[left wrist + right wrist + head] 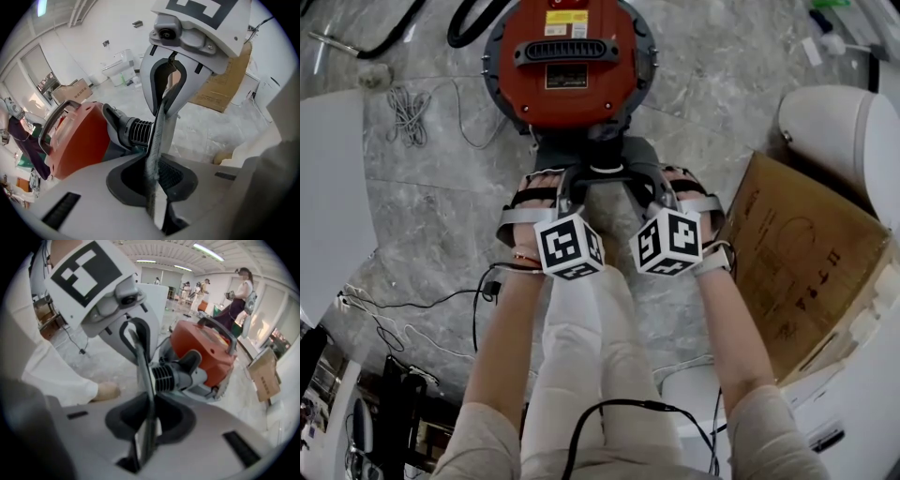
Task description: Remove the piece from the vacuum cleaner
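The red canister vacuum cleaner [567, 61] stands on the marble floor, its grey ribbed inlet [136, 133] facing me. A thin grey piece [605, 171] spans the gap just in front of that inlet. In the left gripper view this piece [154, 150] runs edge-on between the jaws, and the left gripper [152, 180] is shut on it. The right gripper [147, 420] is shut on the same piece [145, 394] from the other side. In the head view the left gripper [572, 187] and right gripper [645, 187] face each other, close together, below the vacuum.
A brown cardboard box [797, 262] leans at the right beside white units [853, 122]. Loose cables [408, 117] and a black hose [473, 19] lie near the vacuum. A white panel [328, 187] stands at the left. People [239, 291] stand far behind.
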`<state>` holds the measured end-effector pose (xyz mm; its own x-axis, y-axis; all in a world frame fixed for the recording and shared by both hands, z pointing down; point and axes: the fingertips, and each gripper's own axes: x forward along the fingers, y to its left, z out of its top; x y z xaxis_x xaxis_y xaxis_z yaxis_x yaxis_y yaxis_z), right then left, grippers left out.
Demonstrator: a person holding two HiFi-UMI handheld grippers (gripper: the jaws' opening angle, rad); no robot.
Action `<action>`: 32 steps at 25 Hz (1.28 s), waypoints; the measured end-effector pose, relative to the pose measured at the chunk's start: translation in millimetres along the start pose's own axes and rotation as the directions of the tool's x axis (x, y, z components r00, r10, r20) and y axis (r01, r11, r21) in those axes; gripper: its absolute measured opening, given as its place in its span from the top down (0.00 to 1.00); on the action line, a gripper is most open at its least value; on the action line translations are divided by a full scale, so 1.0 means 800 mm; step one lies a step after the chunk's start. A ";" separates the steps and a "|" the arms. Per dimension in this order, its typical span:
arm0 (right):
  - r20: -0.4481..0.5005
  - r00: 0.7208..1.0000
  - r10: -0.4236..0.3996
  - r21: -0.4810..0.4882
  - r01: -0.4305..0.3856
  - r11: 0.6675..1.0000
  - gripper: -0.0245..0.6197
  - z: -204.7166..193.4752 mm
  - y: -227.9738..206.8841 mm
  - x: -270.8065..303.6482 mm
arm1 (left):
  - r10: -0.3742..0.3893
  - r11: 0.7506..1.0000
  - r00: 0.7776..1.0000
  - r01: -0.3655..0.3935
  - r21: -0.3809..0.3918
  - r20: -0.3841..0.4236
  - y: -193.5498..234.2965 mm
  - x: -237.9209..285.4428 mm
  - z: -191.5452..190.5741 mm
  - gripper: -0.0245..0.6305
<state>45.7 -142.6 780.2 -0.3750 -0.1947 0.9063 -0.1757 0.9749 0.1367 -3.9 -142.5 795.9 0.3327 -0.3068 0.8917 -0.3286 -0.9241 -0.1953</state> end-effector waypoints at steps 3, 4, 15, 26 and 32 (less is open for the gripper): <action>-0.003 1.000 -0.005 0.002 0.006 1.000 0.89 -0.001 0.004 -0.001 | -0.003 1.000 1.000 0.003 -0.014 -0.005 -0.002 0.000 -0.001 0.88; -0.006 1.000 -0.007 0.004 0.007 1.000 0.89 -0.001 0.003 -0.001 | -0.007 1.000 1.000 0.007 -0.022 -0.007 -0.002 0.000 -0.001 0.88; -0.012 1.000 -0.017 0.051 0.018 0.999 0.89 -0.004 0.006 0.003 | -0.022 0.993 1.000 0.023 -0.116 0.008 -0.006 0.005 -0.005 0.88; -0.024 0.997 -0.072 0.039 0.073 0.997 0.89 -0.002 0.014 0.000 | -0.033 0.988 0.999 0.033 -0.151 -0.001 -0.014 0.001 -0.010 0.88; -0.042 0.997 -0.072 0.015 0.072 0.997 0.89 -0.003 0.020 -0.003 | -0.052 0.983 0.999 0.051 -0.177 0.001 -0.018 0.002 -0.010 0.88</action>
<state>45.6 -126.4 781.3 -0.3232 -0.2595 0.9101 -0.2158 0.9566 0.1961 -6.2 -128.1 803.1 0.3505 -0.2591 0.9000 -0.4622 -0.8836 -0.0744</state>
